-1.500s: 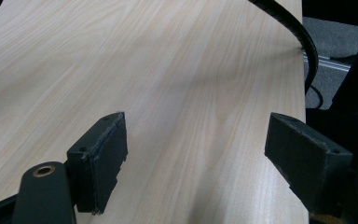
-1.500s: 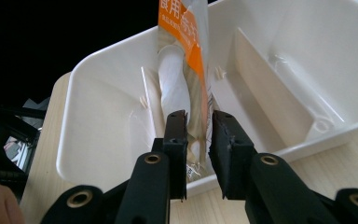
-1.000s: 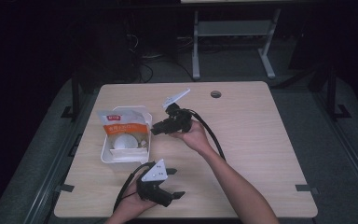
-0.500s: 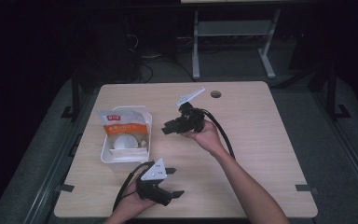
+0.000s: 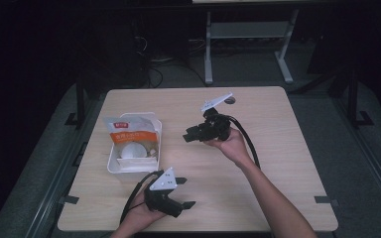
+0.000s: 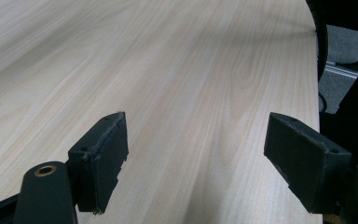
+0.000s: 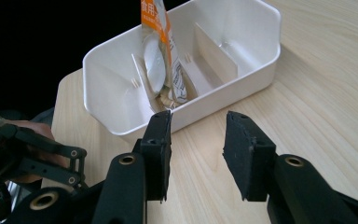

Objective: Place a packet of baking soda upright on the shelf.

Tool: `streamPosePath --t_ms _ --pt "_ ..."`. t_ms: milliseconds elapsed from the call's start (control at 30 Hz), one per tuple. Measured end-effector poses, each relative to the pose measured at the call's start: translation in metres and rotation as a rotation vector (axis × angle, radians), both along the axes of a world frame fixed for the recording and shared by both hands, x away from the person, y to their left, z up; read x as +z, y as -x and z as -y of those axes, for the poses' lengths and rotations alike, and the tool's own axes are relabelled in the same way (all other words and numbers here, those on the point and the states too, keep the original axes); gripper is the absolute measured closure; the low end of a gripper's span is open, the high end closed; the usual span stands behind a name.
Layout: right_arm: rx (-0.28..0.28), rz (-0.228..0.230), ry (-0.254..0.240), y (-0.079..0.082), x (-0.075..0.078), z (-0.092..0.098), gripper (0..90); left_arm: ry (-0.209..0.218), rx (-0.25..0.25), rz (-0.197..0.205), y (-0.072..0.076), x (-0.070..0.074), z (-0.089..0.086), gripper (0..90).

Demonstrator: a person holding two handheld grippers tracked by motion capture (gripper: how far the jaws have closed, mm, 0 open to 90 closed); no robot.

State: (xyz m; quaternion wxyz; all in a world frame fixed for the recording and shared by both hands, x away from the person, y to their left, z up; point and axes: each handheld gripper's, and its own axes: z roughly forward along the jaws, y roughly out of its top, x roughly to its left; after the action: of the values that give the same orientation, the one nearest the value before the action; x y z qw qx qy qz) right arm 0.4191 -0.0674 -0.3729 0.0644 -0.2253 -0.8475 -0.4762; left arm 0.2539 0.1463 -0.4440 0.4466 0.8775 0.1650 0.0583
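Working at pale wood table (image 5: 278, 148) in a dark room. Starting at near edge: noting left gripper (image 5: 184, 192) held low over bare wood, jaws spread wide, nothing between them. Moving out to mid-table: finding right gripper (image 5: 189, 135) lifted in the hand and aiming at white bin (image 5: 110, 161); reading its jaws as parted and empty, stopping just short of the bin wall, not touching. Locating orange-and-white packet (image 5: 129, 130) inside the bin, propped against 1 of 2 dividers, round white item (image 5: 131, 150) beside it. Glimpsing metal stand (image 5: 248, 29) on the floor beyond the far edge. Judging progress: packet sitting in the bin, both grippers free. Unable to tell whether reaching in or finishing; if picking, approach nearly done, grasp and lift remaining.
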Motion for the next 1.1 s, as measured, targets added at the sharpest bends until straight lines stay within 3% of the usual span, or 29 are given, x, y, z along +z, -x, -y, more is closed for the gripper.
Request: streamPosePath --t_ms 333,1100 --pt "-0.021 0.009 0.005 0.004 0.001 0.018 58.4 0.001 0.003 -0.001 -0.001 0.000 0.000 21.1" --pt "-0.076 -0.018 0.009 0.016 0.001 0.065 50.3 0.000 0.010 -0.007 -0.004 -0.001 0.000 20.9"
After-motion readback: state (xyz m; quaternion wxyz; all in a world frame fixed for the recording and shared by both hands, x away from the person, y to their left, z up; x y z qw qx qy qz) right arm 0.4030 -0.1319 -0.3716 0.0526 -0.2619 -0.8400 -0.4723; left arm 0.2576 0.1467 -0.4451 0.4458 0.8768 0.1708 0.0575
